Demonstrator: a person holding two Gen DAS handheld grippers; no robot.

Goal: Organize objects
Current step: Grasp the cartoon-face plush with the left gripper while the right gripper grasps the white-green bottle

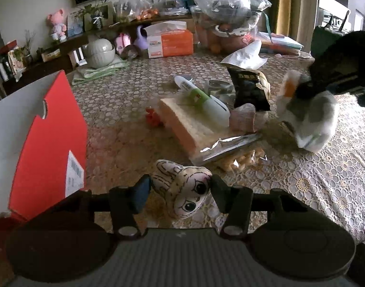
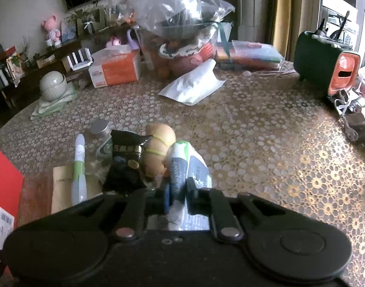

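**Two grips closed, one box at nine o'clock**

Two grippers each have something between their fingers. Nearest in the left wrist view, the left gripper (image 1: pixel 180 187) is clenched on a small plush doll head (image 1: pixel 184 189): both pads press its sides, and its long axis runs from the ears at about eleven o'clock to the chin at five o'clock, tilted across the jaws rather than along them. The doll sits low over the lace tablecloth (image 1: pixel 314 186).

From this gripper the open red box (image 1: pixel 48 143) stands at nine to ten o'clock, just beside it, its white inner flap raised toward the camera. I judge the box to be the likely destination, and the left hand is the nearer one to it; the coming move would be a short swing leftward over that near wall.

Farther out, at one o'clock, lie a foil snack packet (image 1: pixel 230 147), a beige flat pack (image 1: pixel 182 122) and a white-and-green tube (image 1: pixel 204 100) resting across it.

At two to three o'clock, the right gripper (image 2: pixel 177 192) is pinched tight on a crumpled white-and-green soft packet (image 2: pixel 182 167), well apart from the box, with the pile between them.
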